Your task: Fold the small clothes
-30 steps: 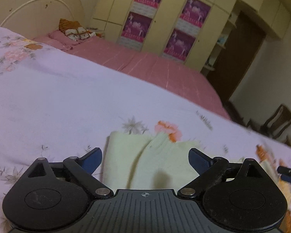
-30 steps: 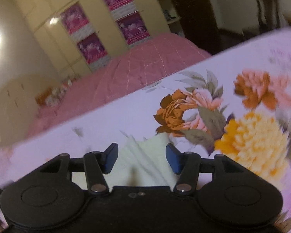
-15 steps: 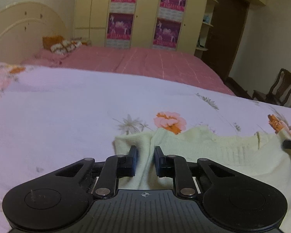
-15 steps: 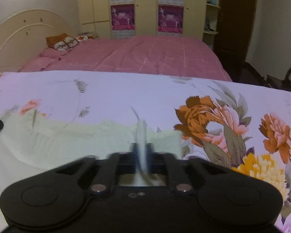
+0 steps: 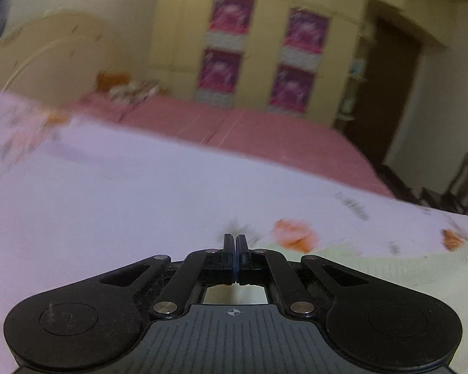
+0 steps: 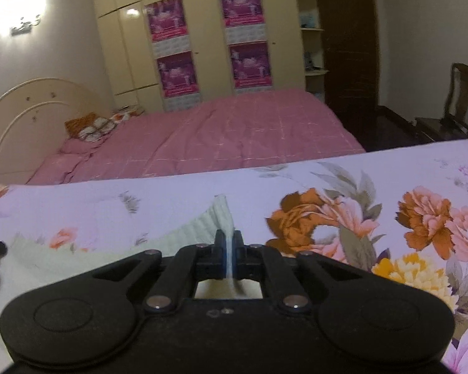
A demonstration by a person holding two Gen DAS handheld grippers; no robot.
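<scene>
Garment: a small pale cream ribbed-knit top (image 6: 199,230) lies on the bed, spread over a lilac bedspread printed with orange and pink flowers (image 6: 343,218).
Right tool (image 6: 230,246): clenched on a fold of the knit; a peak of cloth stands up between my pads and past their tips.
Left tool (image 5: 235,246): clenched, jaws pressed flat together. No cloth shows between them from this view, though the cream knit (image 5: 374,265) runs off to the side just behind the tips; I cannot tell whether an edge is caught.
Handling, weight: I judge it light; it should lift with little effort.
Handling, stiffness: soft and limp, so it will sag between two hold points and drape where unsupported.
Handling, surface: the ribbed knit looks grippy rather than slippery, but stretchy; a hard pull would distort it.
Hold points: take it at two corners of one edge, pinching both layers.
Risk: catching bedspread with the knit; a single-layer pinch slipping out.
Background: a pink quilted bed (image 6: 234,137) and cream wardrobe (image 6: 202,37) beyond.
</scene>
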